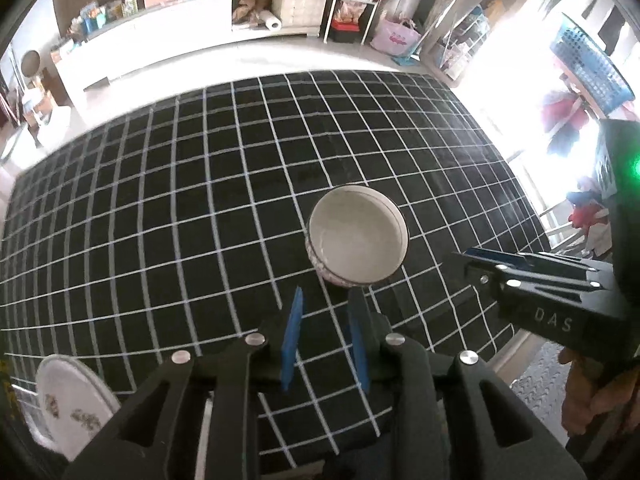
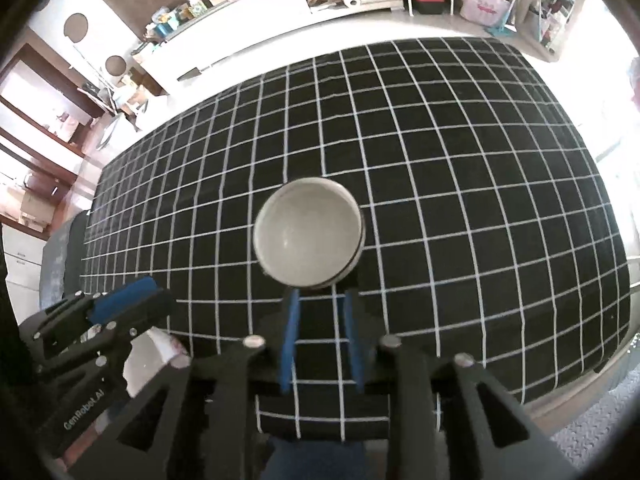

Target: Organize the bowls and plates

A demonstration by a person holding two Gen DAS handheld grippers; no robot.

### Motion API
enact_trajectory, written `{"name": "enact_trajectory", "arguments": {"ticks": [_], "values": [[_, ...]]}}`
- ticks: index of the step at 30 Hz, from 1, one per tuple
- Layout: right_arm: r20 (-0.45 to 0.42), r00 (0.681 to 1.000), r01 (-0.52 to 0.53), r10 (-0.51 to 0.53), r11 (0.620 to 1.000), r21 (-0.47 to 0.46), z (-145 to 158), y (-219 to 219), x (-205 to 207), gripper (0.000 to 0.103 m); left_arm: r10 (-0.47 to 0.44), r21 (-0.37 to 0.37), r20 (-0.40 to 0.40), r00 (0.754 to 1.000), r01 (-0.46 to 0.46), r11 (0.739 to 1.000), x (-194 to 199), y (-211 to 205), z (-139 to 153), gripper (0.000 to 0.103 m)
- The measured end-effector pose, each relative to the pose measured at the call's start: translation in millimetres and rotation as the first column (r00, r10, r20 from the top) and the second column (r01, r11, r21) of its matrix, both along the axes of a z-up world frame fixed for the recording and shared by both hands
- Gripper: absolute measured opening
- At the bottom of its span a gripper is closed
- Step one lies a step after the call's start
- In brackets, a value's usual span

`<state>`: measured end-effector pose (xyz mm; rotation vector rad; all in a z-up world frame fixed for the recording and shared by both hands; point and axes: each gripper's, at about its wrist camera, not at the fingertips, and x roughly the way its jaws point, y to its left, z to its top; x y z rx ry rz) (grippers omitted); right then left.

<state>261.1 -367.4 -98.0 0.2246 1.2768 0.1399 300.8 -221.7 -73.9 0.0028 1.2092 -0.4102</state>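
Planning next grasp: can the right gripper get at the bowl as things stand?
Probably yes. The right gripper is open just short of the white bowl with nothing between them; the left gripper sits off to the side, clear of that path.

Raised letters "DAS" on the black body of the right gripper (image 1: 472, 258), seen from the left wrist. White print "GenRobot AI" on the left gripper (image 2: 124, 300) body. Nothing else legible.

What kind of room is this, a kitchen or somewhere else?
Probably a lived-in home, perhaps a dining or living area: a table under a black white-gridded cloth, a long white cabinet cluttered with boxes, and a pink fabric bag on the floor.
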Motion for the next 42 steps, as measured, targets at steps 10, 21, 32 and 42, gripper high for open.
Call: {"name": "enact_trajectory", "arguments": {"ticks": [10, 21, 32, 42], "values": [[-0.03, 1.0, 0.005, -0.006, 1.0, -0.02, -33.3, -14.2, 40.7, 0.04, 0.027, 0.041, -0.06, 0.998, -0.024, 0.999, 46.5, -17.1, -49.2, 0.021], [-0.061, 0.998, -0.015, 0.015, 1.0, -0.009, -65.4, -22.1, 54.1, 0.037, 0.0, 0.087, -0.07, 0.998, 0.006, 0.996, 60.1, -36.0, -81.5, 0.02], [-0.063, 0.996, -0.064, 0.059, 0.995, -0.078, -66.4, -13.7, 45.3, 0.014, -0.014, 0.108, -0.065, 0.998, 0.021, 0.994, 57.9, -37.7, -85.9, 0.008], [-0.104, 0.989, -0.116, 0.107, 0.989, -0.087, -66.6, 29.9, 27.2, 0.014, 0.018, 0.133, -0.113, 0.993, -0.003, 0.991, 40.5, 15.1, -85.5, 0.008]]}}
